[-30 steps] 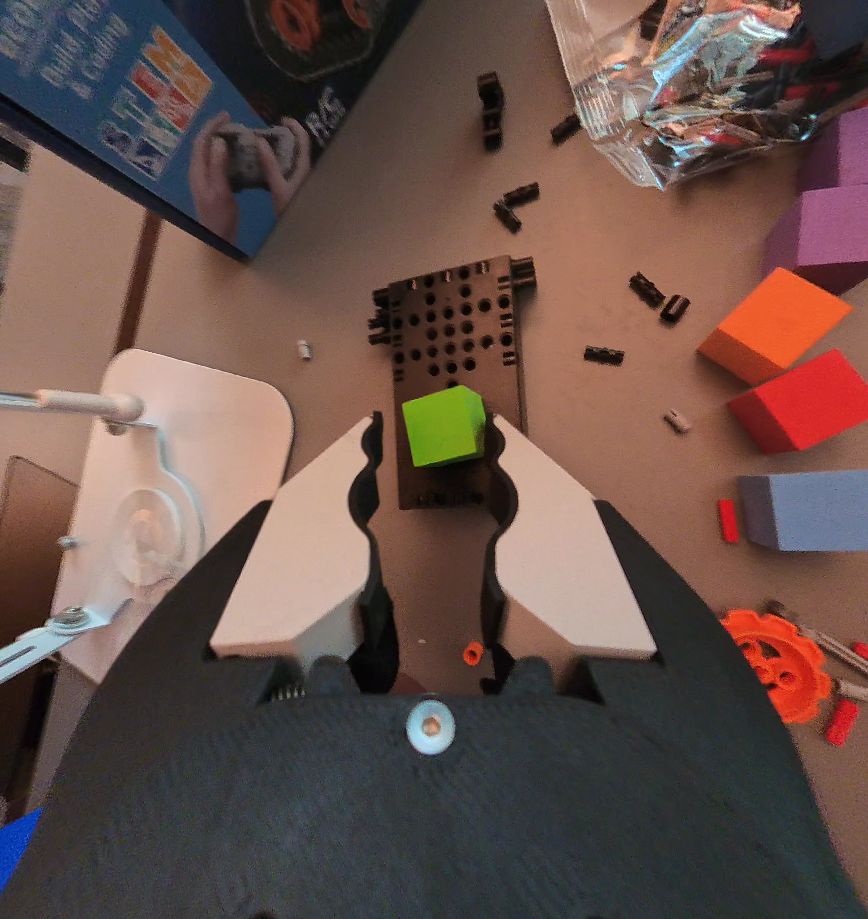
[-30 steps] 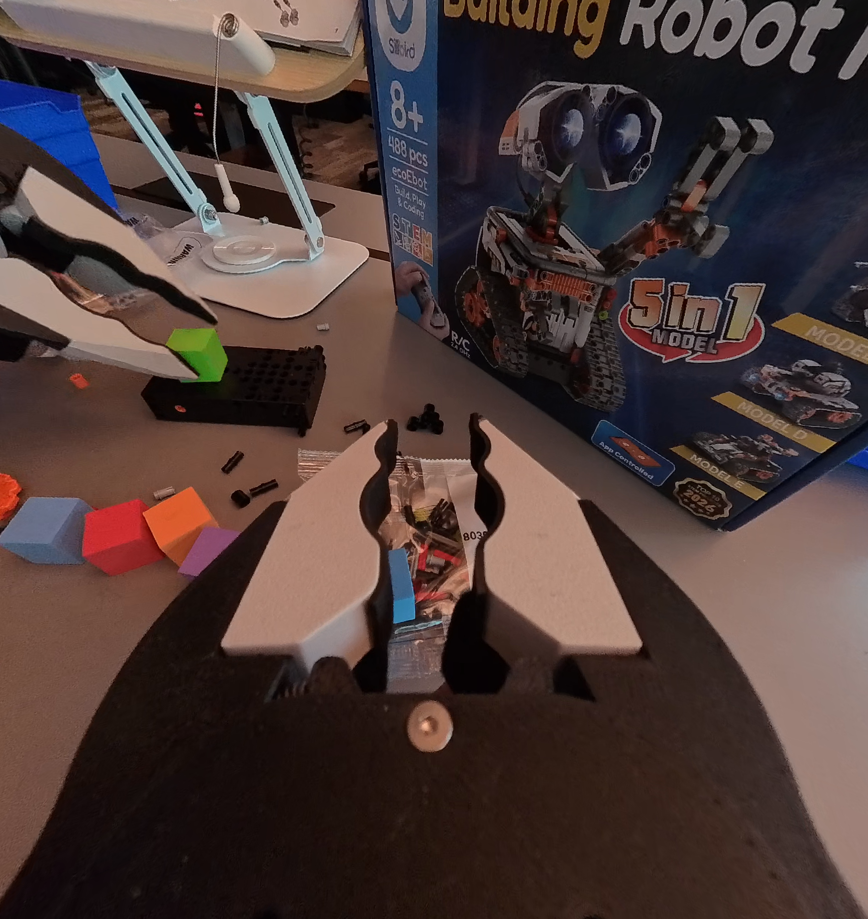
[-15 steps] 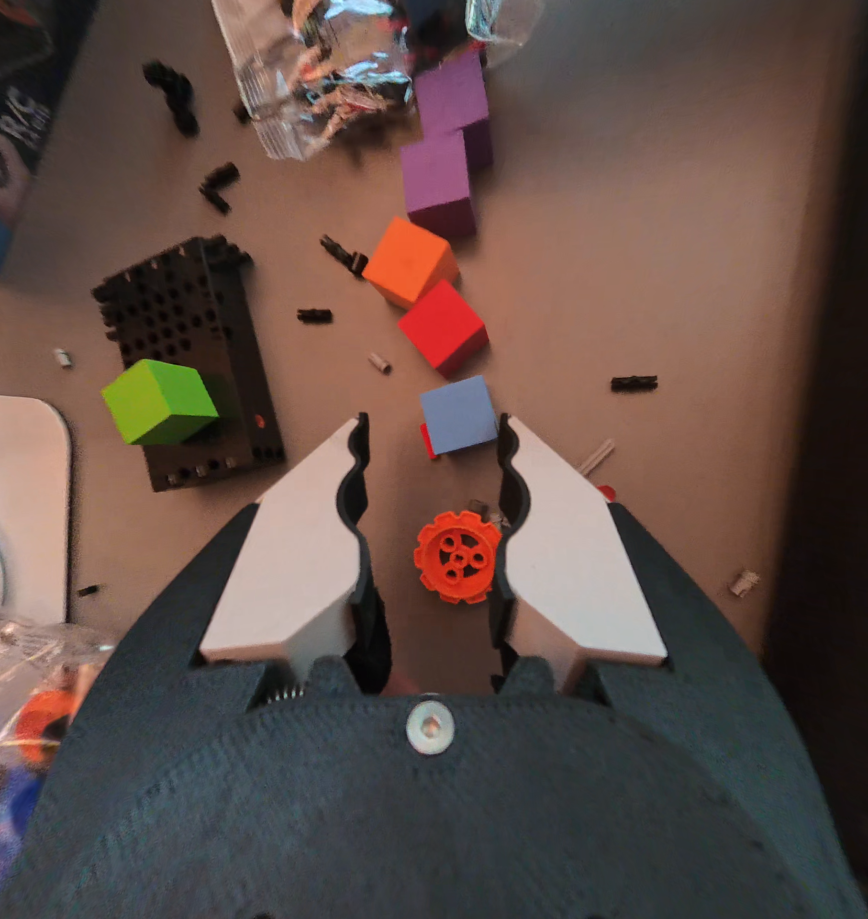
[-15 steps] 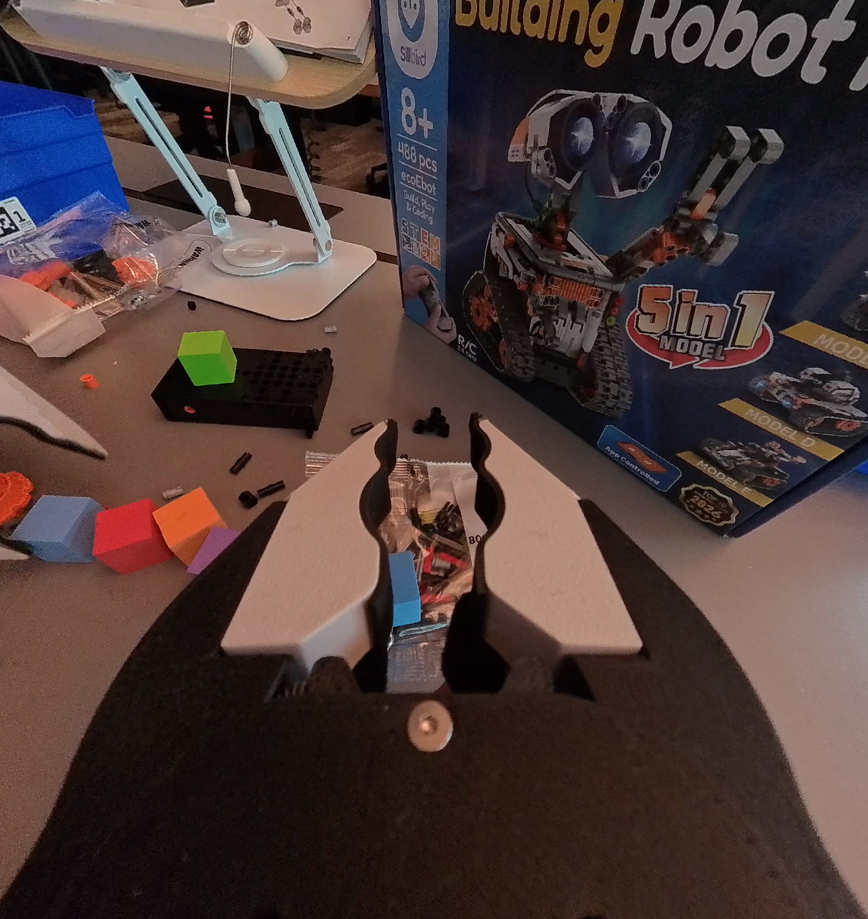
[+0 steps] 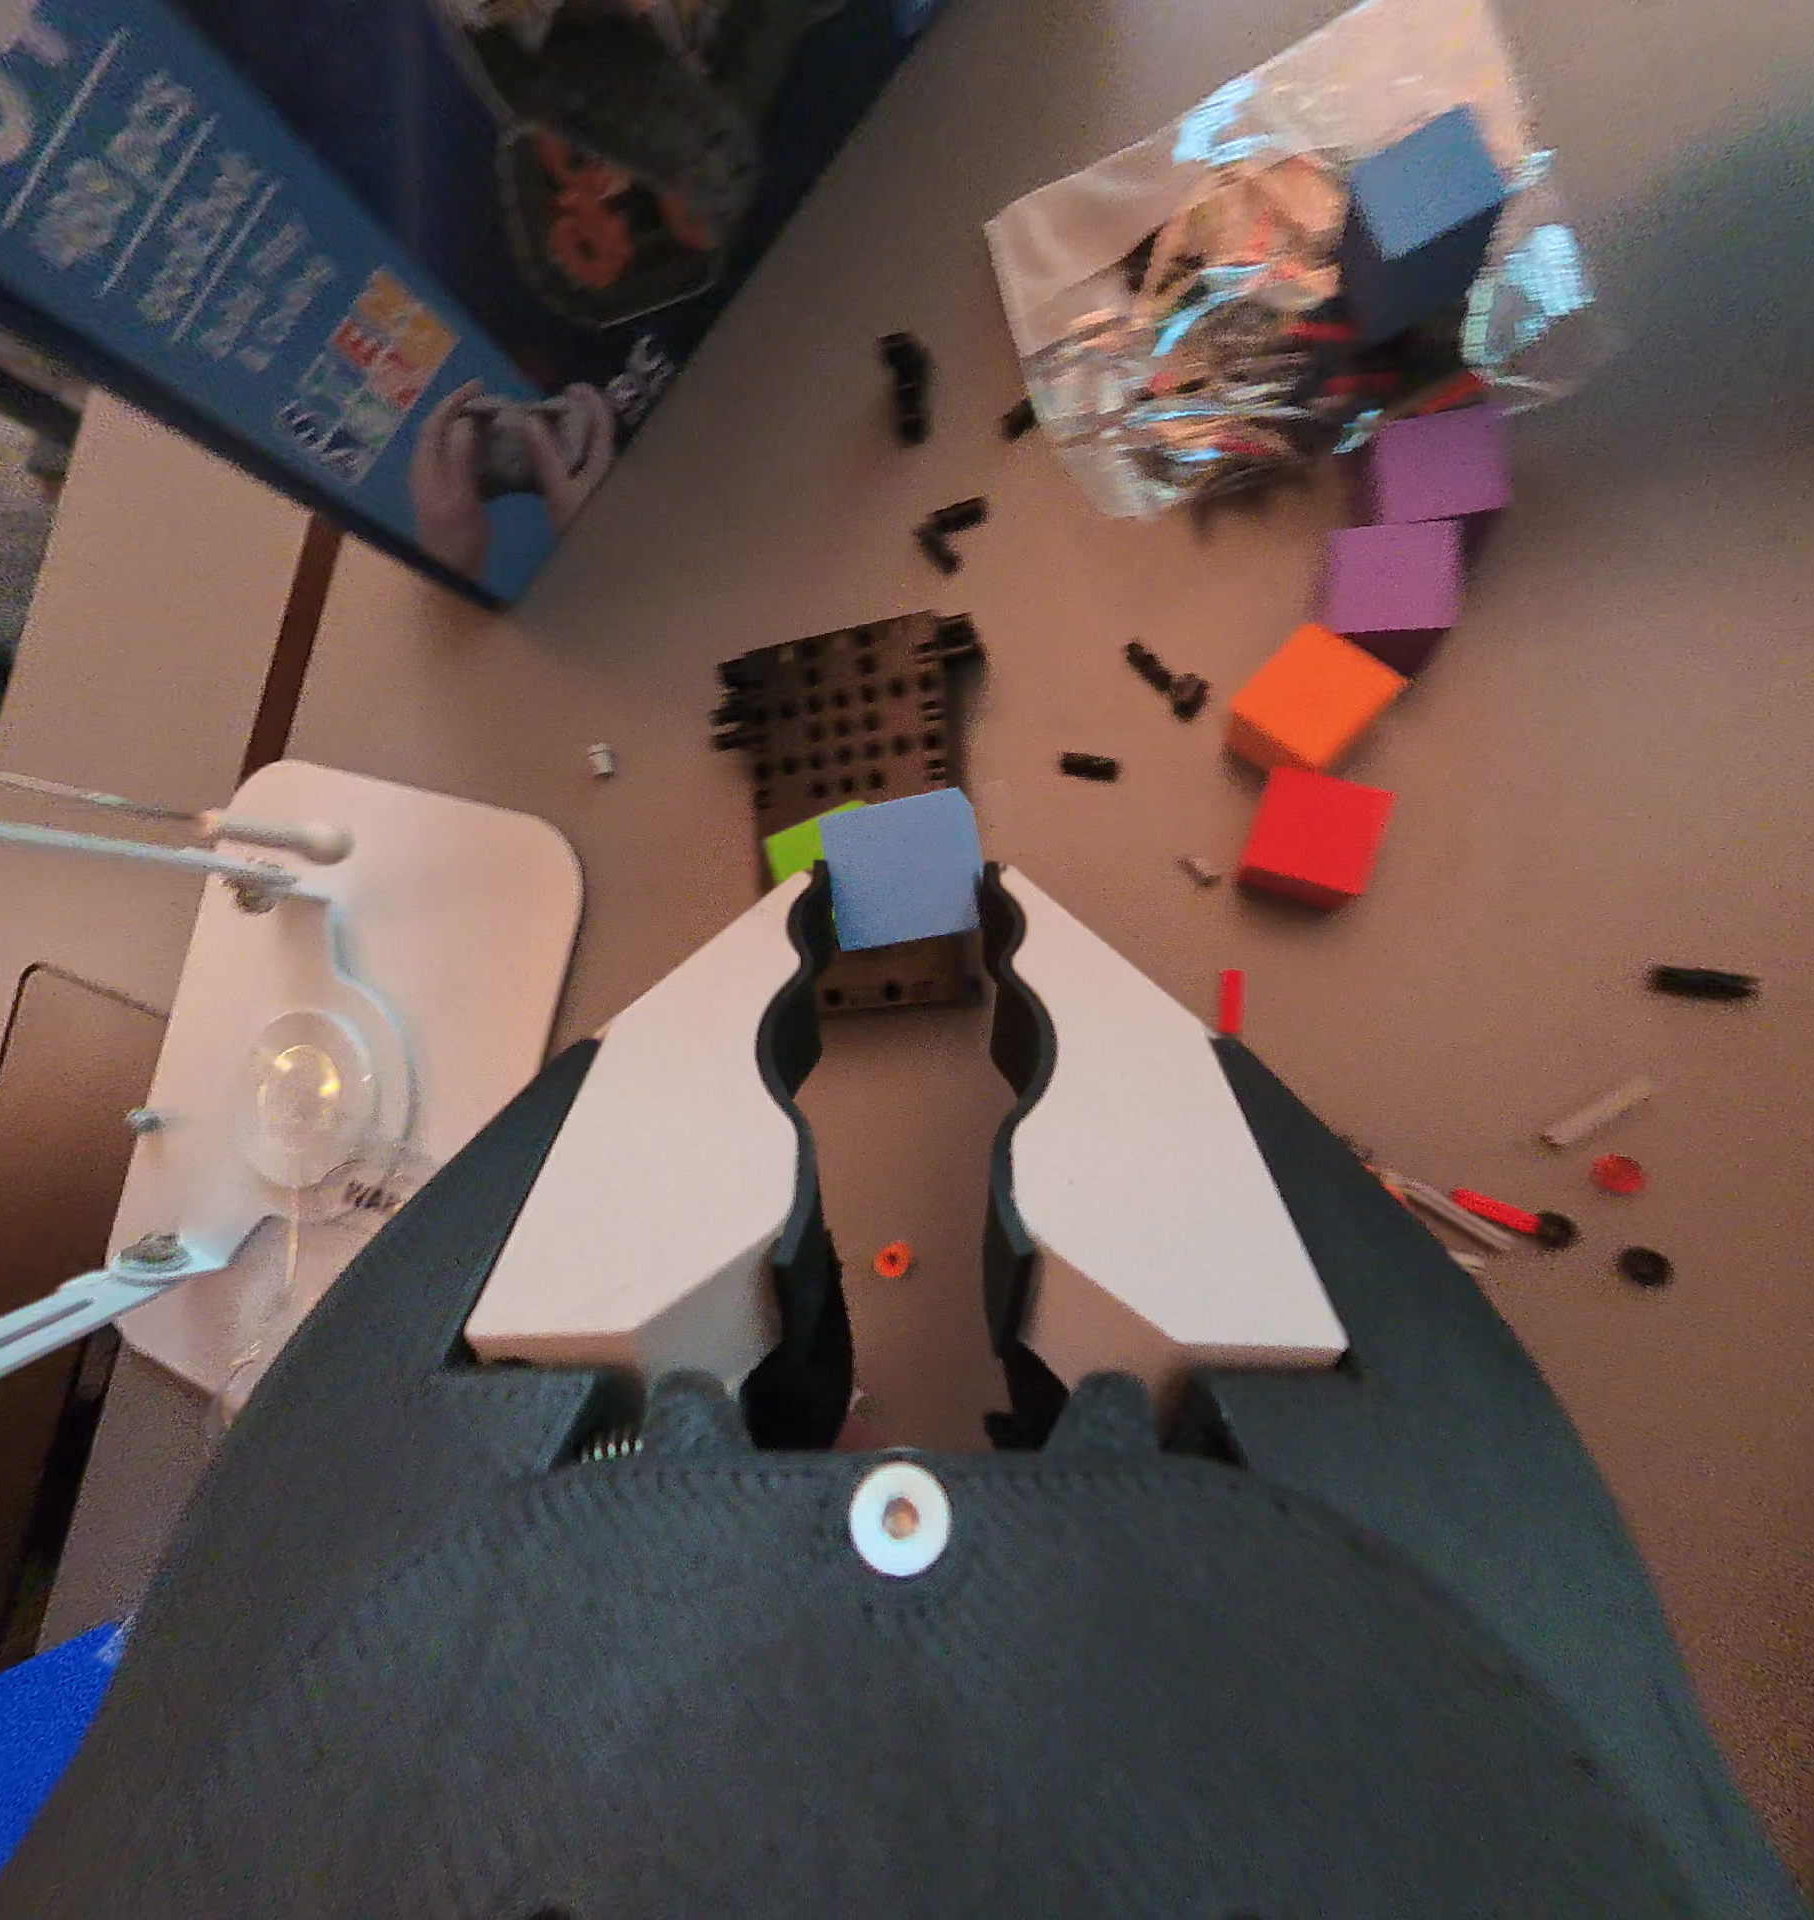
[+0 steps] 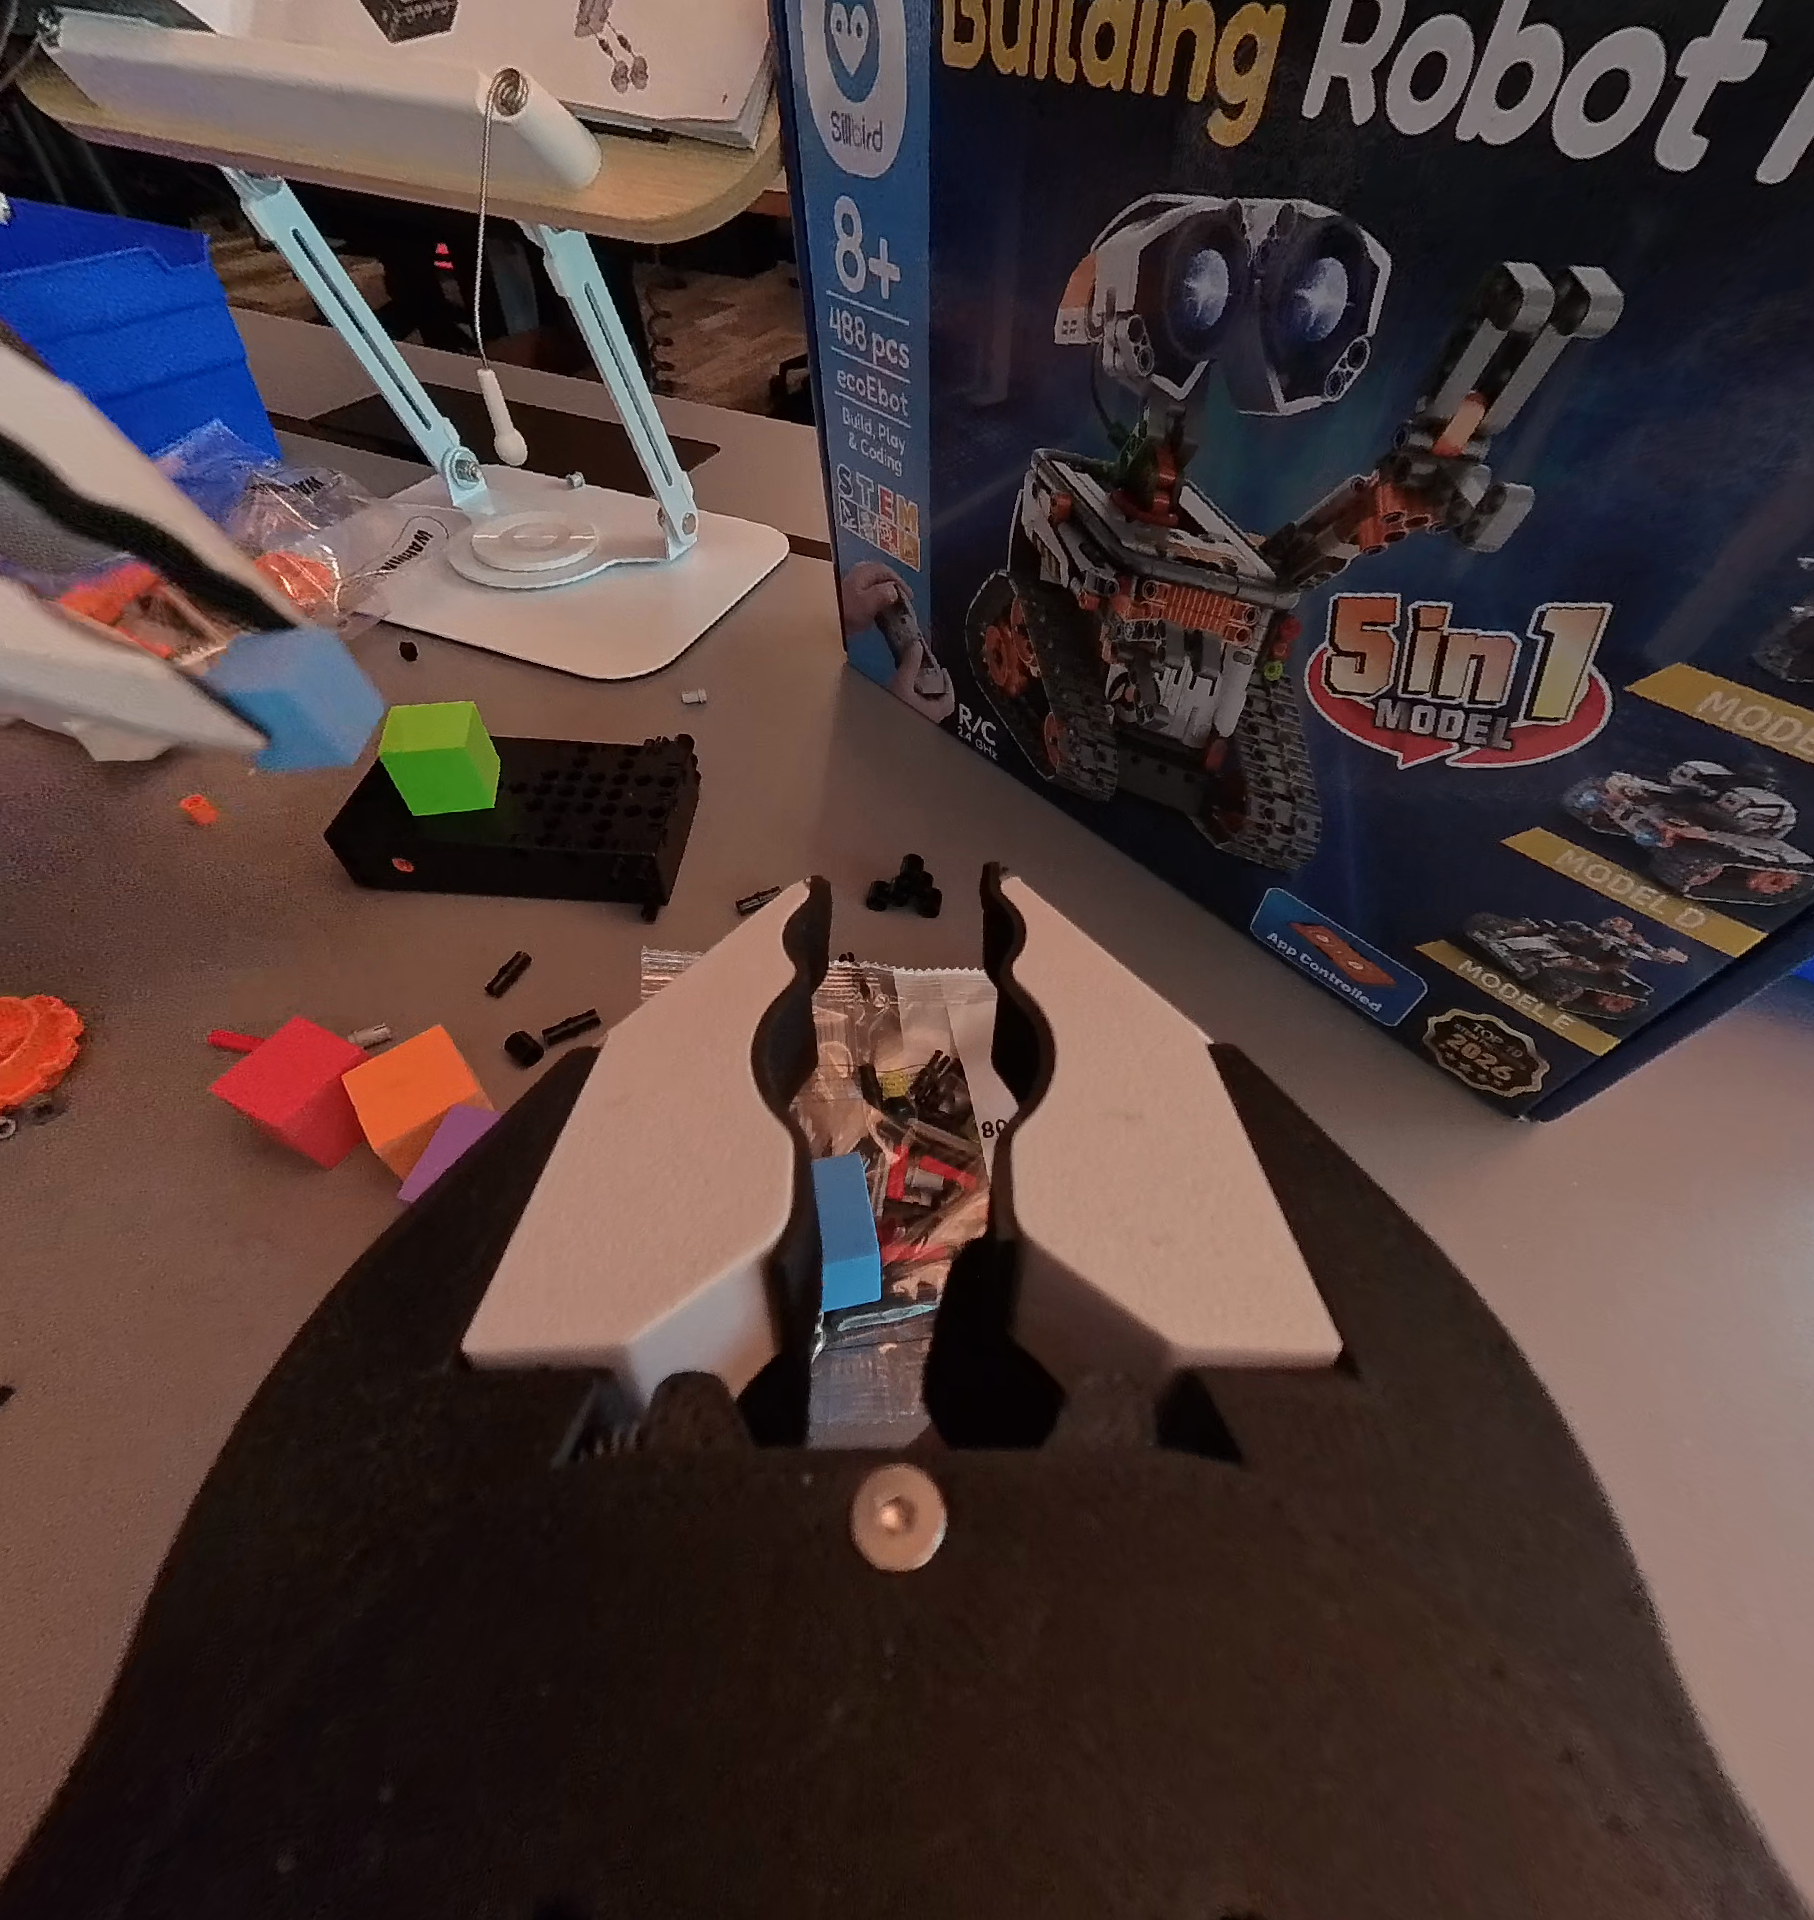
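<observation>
My left gripper (image 5: 901,883) is shut on a light blue cube (image 5: 901,873), with both pads pressed against its sides. It holds the cube in the air over the near end of a black perforated block (image 5: 851,717). A green cube (image 5: 799,844) stands on that block. The right wrist view shows the held cube (image 6: 300,696) just left of and above the green cube (image 6: 441,756). My right gripper (image 6: 903,894) is open above a clear bag of small parts (image 6: 913,1039). A darker blue cube (image 6: 846,1231) lies on the bag below the fingers, not gripped.
A red cube (image 5: 1313,831), an orange cube (image 5: 1308,691) and purple cubes (image 5: 1391,577) lie right of the block. A large blue toy box (image 6: 1402,520) stands behind. A white lamp base (image 5: 394,935) is at the left. Small black pins and an orange gear (image 6: 4,1049) are scattered about. Left tips to right tips: about 20 centimetres. From the left gripper's tips to the orange gear (image 6: 4,1049) is close to 11 centimetres.
The left gripper left the green cube on the black block and swung right to the light blue cube. It shut on it and carried it back over the block. The right gripper stayed still.
</observation>
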The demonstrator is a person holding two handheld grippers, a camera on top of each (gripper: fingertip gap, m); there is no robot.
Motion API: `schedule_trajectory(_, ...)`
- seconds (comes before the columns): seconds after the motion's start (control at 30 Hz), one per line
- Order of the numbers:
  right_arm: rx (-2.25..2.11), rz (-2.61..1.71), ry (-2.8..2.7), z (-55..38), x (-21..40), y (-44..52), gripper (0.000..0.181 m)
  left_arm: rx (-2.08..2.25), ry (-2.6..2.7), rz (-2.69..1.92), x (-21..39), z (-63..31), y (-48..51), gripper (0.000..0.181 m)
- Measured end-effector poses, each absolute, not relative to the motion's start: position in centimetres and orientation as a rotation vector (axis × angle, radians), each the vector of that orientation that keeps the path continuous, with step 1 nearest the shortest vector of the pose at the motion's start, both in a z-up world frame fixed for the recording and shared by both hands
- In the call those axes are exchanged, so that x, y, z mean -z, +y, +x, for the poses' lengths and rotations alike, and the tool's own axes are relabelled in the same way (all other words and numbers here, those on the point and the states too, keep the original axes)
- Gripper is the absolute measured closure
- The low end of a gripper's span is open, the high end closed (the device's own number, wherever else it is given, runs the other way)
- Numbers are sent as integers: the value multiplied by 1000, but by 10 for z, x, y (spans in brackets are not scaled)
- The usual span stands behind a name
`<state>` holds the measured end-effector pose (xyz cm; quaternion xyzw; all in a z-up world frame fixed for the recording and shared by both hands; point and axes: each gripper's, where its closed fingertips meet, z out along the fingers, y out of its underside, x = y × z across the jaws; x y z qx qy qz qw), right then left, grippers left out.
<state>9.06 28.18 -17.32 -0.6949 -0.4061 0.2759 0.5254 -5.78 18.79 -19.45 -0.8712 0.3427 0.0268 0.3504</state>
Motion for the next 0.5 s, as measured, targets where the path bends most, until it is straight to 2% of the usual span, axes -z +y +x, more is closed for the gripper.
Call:
schedule_trajectory(0.13,-663,-1662,-970,91,173,282,153,-68,823,-2318,203,-85,206,154)
schedule_trajectory(0.5,-665,-1662,-978,89,174,281,153,-7,784,-2282,208,-81,216,154)
